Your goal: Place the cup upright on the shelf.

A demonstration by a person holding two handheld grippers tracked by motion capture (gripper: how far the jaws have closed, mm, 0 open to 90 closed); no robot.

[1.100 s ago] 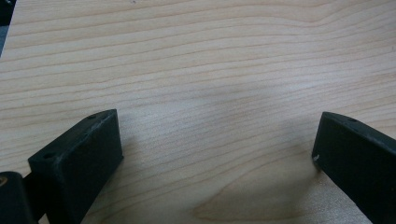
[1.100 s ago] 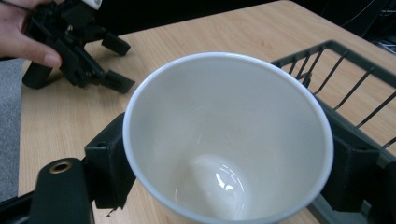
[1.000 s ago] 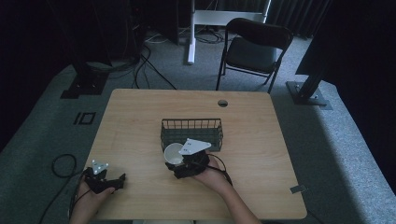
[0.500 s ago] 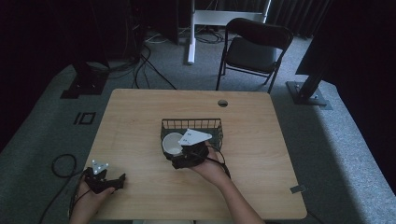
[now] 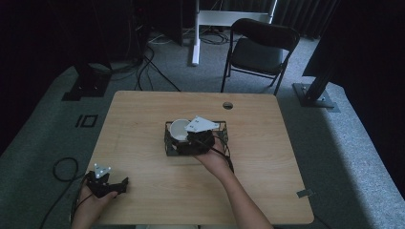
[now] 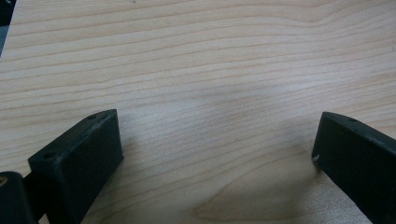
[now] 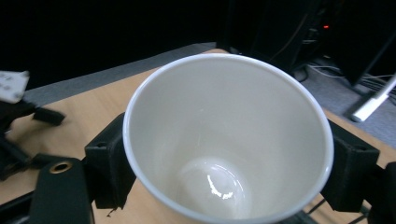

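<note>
1. Lower left of the high view: the left tongs [image 5: 109,183] rest in a hand on the light wooden table [image 5: 143,138], jaws spread wide with only bare wood between them.
2. Centre of the frame: the right tongs [image 5: 184,143] are closed on the sides of a white, glossy, round cup [image 5: 180,129], which stands open-mouthed over the black wire basket [image 5: 220,138].
3. Upper right: a black folding chair [image 5: 258,47] stands on the grey carpet beyond the table.

White cup [image 7: 224,140], black wire basket [image 5: 220,143], light woodgrain table [image 6: 210,70]
</note>
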